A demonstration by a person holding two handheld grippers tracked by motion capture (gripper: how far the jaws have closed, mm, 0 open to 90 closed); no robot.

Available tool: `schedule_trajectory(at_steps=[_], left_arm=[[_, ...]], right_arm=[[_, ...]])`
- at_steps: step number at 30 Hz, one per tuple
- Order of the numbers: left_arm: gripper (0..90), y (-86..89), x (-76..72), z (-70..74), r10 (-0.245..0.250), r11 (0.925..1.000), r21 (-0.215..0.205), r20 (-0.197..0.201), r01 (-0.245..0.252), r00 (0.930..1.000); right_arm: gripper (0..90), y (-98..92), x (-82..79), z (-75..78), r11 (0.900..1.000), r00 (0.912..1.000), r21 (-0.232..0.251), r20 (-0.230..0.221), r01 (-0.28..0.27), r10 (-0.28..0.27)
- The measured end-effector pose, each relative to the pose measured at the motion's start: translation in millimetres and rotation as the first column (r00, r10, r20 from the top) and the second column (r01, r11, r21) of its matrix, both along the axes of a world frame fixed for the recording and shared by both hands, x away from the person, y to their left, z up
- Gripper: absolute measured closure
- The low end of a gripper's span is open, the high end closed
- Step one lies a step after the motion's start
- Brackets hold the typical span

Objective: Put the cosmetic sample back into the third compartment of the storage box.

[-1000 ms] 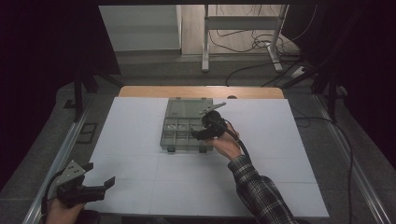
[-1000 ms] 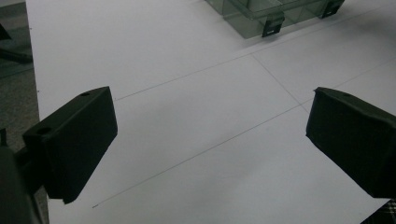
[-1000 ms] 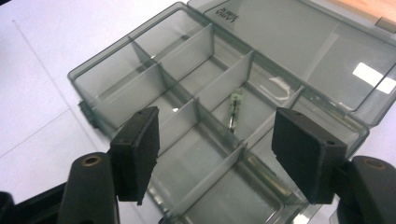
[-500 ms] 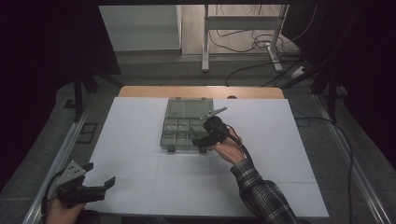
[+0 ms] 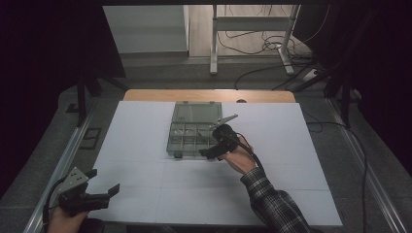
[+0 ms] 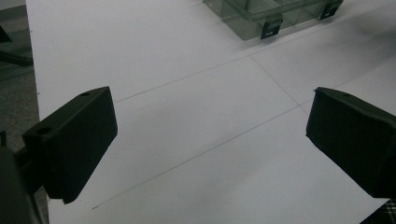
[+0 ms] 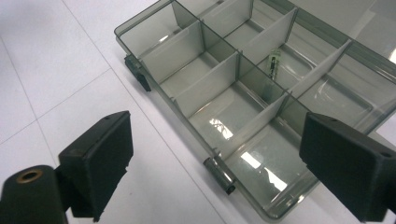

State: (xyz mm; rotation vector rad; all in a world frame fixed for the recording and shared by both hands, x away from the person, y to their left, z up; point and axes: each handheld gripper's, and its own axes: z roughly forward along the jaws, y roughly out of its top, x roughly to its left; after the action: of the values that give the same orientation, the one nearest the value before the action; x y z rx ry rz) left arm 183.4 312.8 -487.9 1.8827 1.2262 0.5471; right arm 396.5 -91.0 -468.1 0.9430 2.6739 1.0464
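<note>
A clear, smoke-tinted compartment box (image 5: 194,128) is seen lying open near the middle of the white worktop (image 5: 145,194), with its lid (image 5: 197,112) laid back toward the far edge. Its long axis, box and lid together, runs from the near side to the far side. Two dark latches (image 7: 219,175) are counted on its near wall.

The right hand-held gripper (image 5: 214,150) is held at the box's near right corner, its jaws spread wide with nothing between them. The left hand-held gripper (image 5: 104,191) is held well apart from the box, at the near left corner of the worktop, and is likewise released and empty, its jaws pointing right.

In the right gripper view the dividers are made out, and one small greenish item (image 7: 274,63) is seen standing against a partition in an inner compartment; what it is cannot be told. In the left gripper view bare worktop crossed by thin seams is seen between the jaws, with the box's latched edge (image 6: 271,25) at the top.
</note>
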Motion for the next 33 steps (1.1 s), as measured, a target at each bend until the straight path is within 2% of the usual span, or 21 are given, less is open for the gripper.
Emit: schedule_trajectory(at_steps=[17, 33], left_arm=[[2.4, -0.5, 0.5, 0.2, -0.004, 1.0000, 0.005, -0.001, 0.004, 1.0000], [2.4, -0.5, 0.4, 0.1, -0.005, 1.0000, 0.003, 0.000, 0.005, 1.0000]], right_arm=[[2.4, -14.9, -20.7, 7.8, 1.000, 0.9999, 0.026, 0.012, -0.005, 0.004], [2.2, -28.4, -40.5, 7.3, 1.000, 0.9996, 0.030, 0.030, -0.004, 0.003]])
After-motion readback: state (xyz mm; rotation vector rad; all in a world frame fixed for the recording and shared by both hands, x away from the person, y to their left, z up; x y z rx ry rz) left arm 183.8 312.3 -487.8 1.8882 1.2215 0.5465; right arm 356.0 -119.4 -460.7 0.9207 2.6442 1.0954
